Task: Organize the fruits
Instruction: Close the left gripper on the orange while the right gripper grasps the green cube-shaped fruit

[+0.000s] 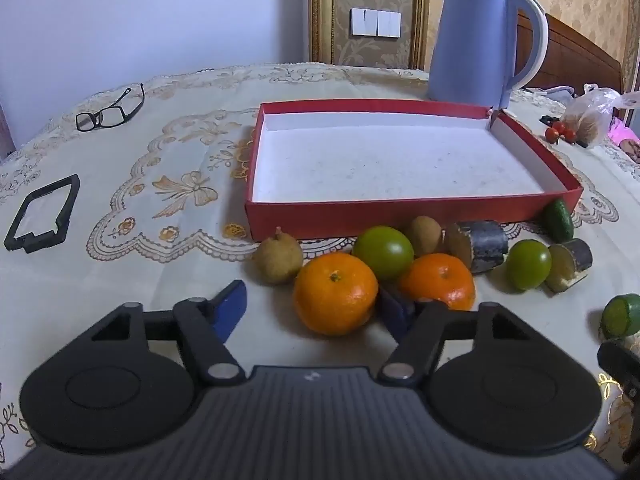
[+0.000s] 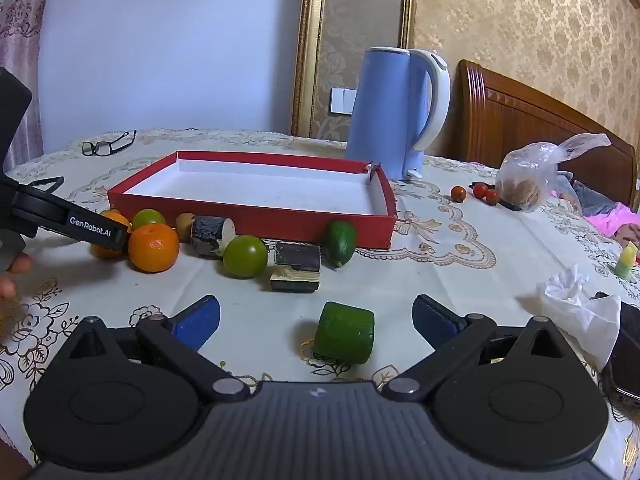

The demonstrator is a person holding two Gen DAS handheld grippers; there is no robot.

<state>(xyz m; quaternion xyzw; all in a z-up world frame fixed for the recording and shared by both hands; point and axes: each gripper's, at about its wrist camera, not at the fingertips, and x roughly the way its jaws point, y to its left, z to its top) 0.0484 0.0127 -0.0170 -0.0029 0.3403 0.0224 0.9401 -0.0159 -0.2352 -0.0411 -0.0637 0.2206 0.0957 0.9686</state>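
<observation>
Left gripper [image 1: 312,304] straddles the near orange [image 1: 335,293], pads either side; whether they touch it cannot be told. Right gripper [image 2: 316,316] is spread wide around a green block [image 2: 344,336], likely to grab it. The other fruit lies before the empty red box [image 1: 400,216], at twelve o'clock.

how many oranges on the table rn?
2. One orange sits between the left gripper fingers; the second orange lies just right of it, by the round green fruit. Both are outside the red box. None looks hidden.
</observation>
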